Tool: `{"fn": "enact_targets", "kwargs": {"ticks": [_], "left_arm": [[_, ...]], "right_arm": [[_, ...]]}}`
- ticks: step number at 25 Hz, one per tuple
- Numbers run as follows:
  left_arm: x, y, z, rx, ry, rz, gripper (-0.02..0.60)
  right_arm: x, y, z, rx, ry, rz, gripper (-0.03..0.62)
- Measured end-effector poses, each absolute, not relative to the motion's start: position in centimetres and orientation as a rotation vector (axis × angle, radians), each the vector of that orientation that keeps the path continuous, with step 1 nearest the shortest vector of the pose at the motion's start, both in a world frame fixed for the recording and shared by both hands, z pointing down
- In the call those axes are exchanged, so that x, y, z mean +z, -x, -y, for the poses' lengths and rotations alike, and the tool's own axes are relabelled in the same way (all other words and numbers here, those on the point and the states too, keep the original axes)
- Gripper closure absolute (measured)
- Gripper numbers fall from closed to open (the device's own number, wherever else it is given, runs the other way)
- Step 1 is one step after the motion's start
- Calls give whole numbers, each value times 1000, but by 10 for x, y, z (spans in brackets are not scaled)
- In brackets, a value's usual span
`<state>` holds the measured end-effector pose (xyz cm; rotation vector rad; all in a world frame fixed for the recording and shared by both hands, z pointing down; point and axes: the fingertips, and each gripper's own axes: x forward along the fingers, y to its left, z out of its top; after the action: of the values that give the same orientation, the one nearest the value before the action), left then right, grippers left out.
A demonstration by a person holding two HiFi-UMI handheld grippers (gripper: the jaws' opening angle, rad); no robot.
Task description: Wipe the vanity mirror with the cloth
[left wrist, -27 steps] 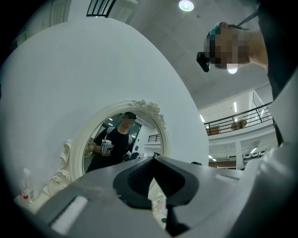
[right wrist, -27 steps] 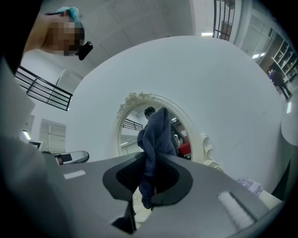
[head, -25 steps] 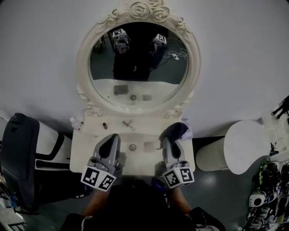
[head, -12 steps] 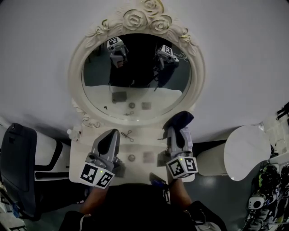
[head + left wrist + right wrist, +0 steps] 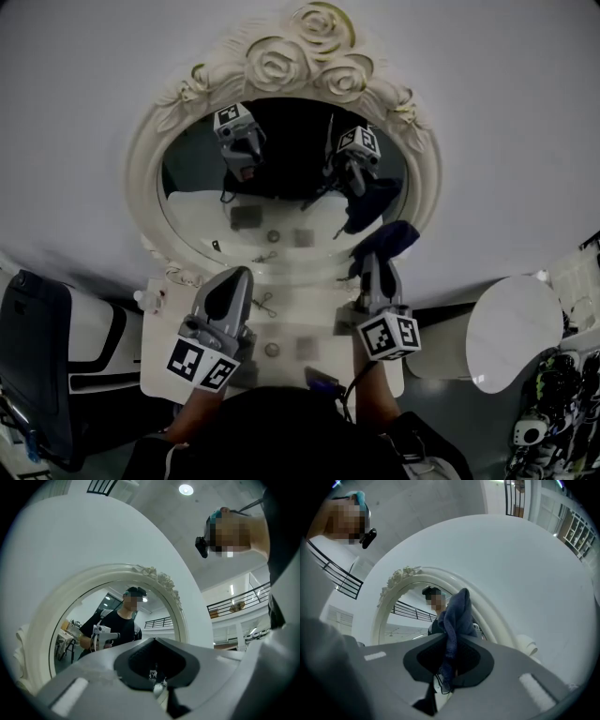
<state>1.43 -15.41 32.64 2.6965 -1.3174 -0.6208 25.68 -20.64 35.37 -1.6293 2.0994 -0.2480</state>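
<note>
- Holds the dark blue cloth (image 5: 457,613) pinched between the closed fingers of the right gripper (image 5: 448,667), with a loose bunch standing above the tips. Probably leaves that much free so that fabric, not plastic, meets the glass.
- Presents that bunch at the lower right of the vanity mirror (image 5: 281,202), just at the inner edge of the cream frame (image 5: 141,187). Cannot tell whether it touches the glass. Looks like the very start of the wipe, with nearly the whole pane not yet covered.
- Holds the left gripper (image 5: 236,277) low over the vanity top (image 5: 159,352), fingers together on nothing, apparently parked clear of the wiping path.
- Gives the whole layout in the head view alone: both grippers side by side, their reflections in the glass, the carved roses (image 5: 281,61) on top, and small items on the vanity top.
- Reveals only in the right gripper view how the cloth runs down between the fingers and hangs out below the grip.
- Confirms only in the left gripper view the shut, empty fingertips. Also catches the mirror from a low slant, with a person reflected holding a gripper.
</note>
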Motion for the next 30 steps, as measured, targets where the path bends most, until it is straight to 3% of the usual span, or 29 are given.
{"fn": "enact_targets", "kwargs": {"ticks": [30], "left_arm": [[348,3,196,-606,-2628,1322,578]], "right_arm": [[323,-256,247,-259,1540,-2062,553]]}}
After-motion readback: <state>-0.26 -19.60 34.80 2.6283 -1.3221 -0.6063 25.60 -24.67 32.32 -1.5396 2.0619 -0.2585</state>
